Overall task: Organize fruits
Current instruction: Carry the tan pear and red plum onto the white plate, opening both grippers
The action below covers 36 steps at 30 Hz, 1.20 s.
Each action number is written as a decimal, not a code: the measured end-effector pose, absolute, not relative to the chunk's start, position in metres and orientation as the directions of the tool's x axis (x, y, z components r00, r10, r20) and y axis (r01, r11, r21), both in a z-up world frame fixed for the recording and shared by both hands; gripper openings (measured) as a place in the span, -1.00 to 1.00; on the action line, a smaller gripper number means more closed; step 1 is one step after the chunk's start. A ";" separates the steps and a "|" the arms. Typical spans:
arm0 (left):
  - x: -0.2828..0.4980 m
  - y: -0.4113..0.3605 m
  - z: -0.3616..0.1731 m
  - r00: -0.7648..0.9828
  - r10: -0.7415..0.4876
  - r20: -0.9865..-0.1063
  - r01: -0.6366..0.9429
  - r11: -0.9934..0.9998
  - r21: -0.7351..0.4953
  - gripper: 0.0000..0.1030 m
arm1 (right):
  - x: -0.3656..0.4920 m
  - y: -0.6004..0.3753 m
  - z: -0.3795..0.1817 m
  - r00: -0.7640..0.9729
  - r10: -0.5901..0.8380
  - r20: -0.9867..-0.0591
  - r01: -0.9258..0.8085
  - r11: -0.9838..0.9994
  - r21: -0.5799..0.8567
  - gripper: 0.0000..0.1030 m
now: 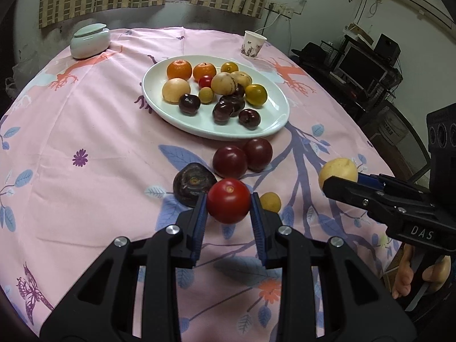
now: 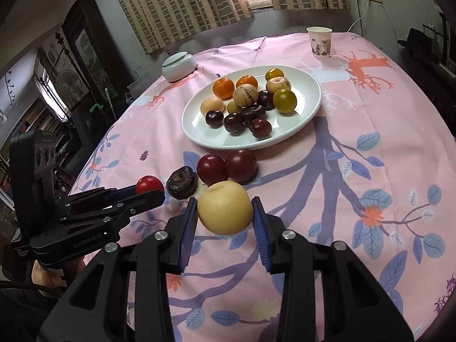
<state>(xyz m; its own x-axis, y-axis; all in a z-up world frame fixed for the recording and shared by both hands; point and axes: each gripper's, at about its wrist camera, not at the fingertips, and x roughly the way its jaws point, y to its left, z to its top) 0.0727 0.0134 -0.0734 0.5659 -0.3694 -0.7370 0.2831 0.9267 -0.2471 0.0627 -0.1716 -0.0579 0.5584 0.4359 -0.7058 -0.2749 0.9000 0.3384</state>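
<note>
My left gripper (image 1: pixel 228 203) is shut on a red tomato (image 1: pixel 228 200), held just above the pink cloth; it also shows at the left of the right wrist view as the red tomato (image 2: pixel 149 184). My right gripper (image 2: pixel 225 209) is shut on a pale yellow fruit (image 2: pixel 225 206), seen at the right of the left wrist view as the yellow fruit (image 1: pixel 338 171). A white oval plate (image 1: pixel 273 119) farther back holds several oranges, dark plums and yellowish fruits. On the cloth before the plate lie two dark red plums (image 1: pixel 229 162), a dark flat fruit (image 1: pixel 191 181) and a small yellow fruit (image 1: pixel 270 201).
A pale green lidded jar (image 1: pixel 89 40) stands at the back left and a paper cup (image 1: pixel 253 44) at the back right. The round table's edge drops off to the right, with chairs and electronics (image 1: pixel 367 65) beyond. A hand (image 1: pixel 404 273) grips the right tool.
</note>
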 end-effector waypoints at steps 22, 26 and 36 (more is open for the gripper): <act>0.190 0.021 -0.036 0.547 -0.320 -0.774 0.242 0.945 -0.220 -0.41 | 0.160 -0.163 -0.041 0.528 0.350 -0.774 -0.324 0.925 0.197 -0.25; 0.236 0.014 -0.037 0.556 -0.306 -0.773 0.214 0.951 -0.222 -0.41 | 0.198 -0.154 -0.041 0.541 0.316 -0.779 -0.321 0.934 0.157 -0.26; 0.286 0.004 -0.067 0.490 -0.332 -0.806 0.191 0.943 -0.273 -0.40 | 0.244 -0.146 -0.064 0.496 0.294 -0.817 -0.303 0.940 0.155 -0.26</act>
